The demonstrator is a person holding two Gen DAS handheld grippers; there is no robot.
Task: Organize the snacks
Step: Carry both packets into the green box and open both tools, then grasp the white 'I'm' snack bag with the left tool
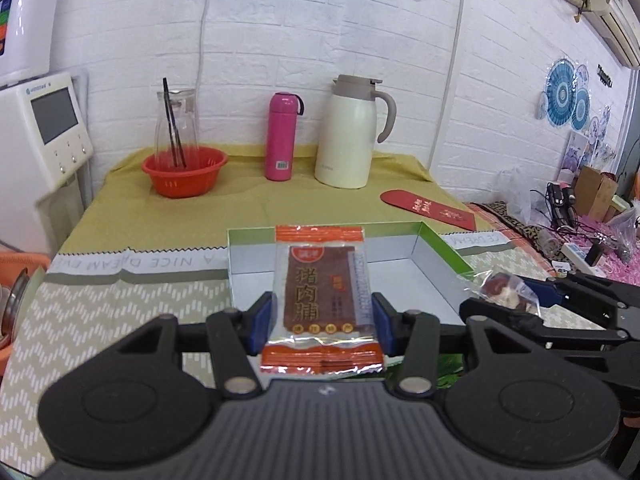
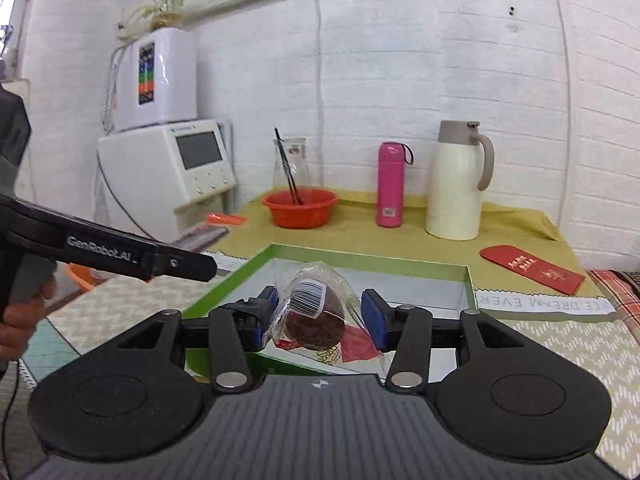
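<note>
Jerky packet (image 1: 322, 294) clamped in left fingers (image 1: 265, 322), wrapped snack (image 2: 316, 314) in right fingers (image 2: 374, 320), above green box (image 2: 224, 284).

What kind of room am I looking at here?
Probably a lived-in home corner used as a tea or kitchen nook: a cream thermal carafe, a pink flask and a water dispenser stand against a white brick wall.

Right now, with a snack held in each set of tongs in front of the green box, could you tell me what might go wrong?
1. The right tongs seem to pinch only the loose clear wrapper of the round snack, so it might slip out.
2. The left tongs grip the flat jerky packet by its edges; it could buckle or twist free.
3. Both tongs approach the green box close together and might collide.
</note>
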